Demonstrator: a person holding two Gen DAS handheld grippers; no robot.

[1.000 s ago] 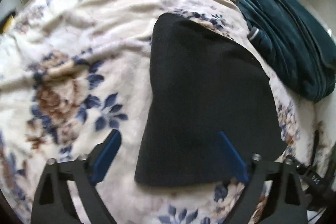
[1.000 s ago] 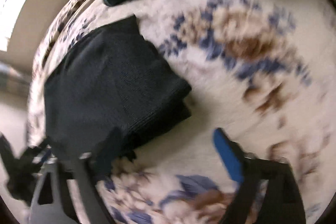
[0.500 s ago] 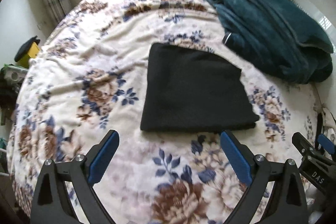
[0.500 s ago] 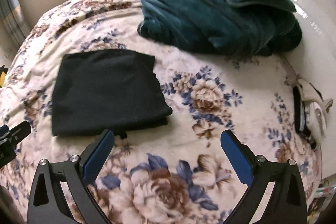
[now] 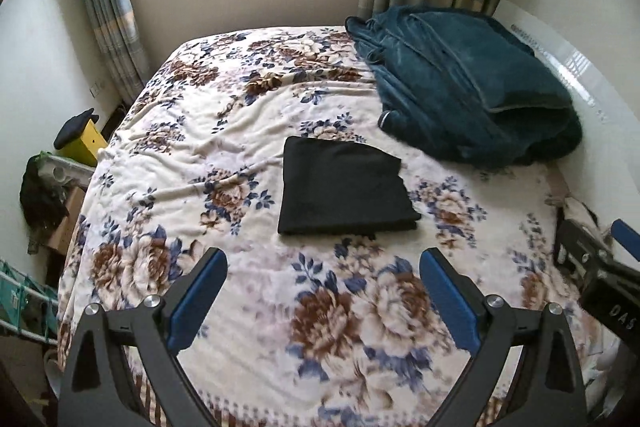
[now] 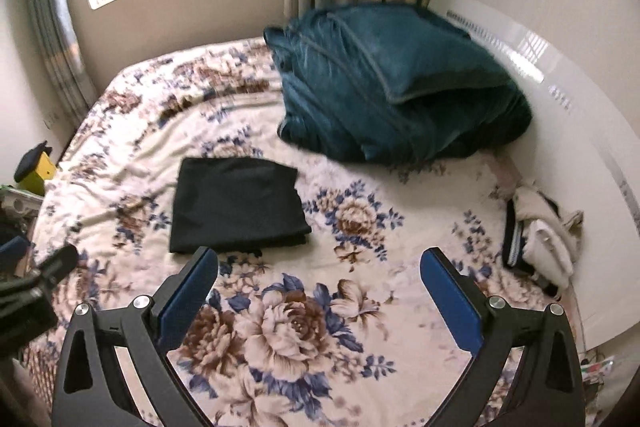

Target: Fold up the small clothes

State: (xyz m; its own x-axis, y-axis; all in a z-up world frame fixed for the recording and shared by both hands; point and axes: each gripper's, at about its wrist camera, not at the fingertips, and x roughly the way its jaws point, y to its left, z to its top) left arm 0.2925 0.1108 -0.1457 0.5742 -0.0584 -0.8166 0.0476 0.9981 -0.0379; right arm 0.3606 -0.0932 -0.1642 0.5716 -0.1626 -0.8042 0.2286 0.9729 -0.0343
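A black garment [image 5: 344, 187] lies folded into a flat rectangle on the floral bedspread [image 5: 224, 131], near the middle of the bed. It also shows in the right wrist view [image 6: 236, 205]. My left gripper [image 5: 324, 263] is open and empty, held well back above the near part of the bed. My right gripper [image 6: 318, 261] is open and empty too, back from the garment and to its right. The right gripper's body shows at the right edge of the left wrist view [image 5: 592, 259].
A bulky teal blanket [image 5: 464, 87] is piled at the far right of the bed. Small white and dark clothes [image 6: 540, 239] lie by the white headboard [image 6: 560, 99]. A yellow box [image 5: 82, 143] and clutter stand left of the bed. Window and curtains are behind.
Both grippers have pulled back and up from the folded black garment, which now looks small and far. The garment stays flat on the bed.
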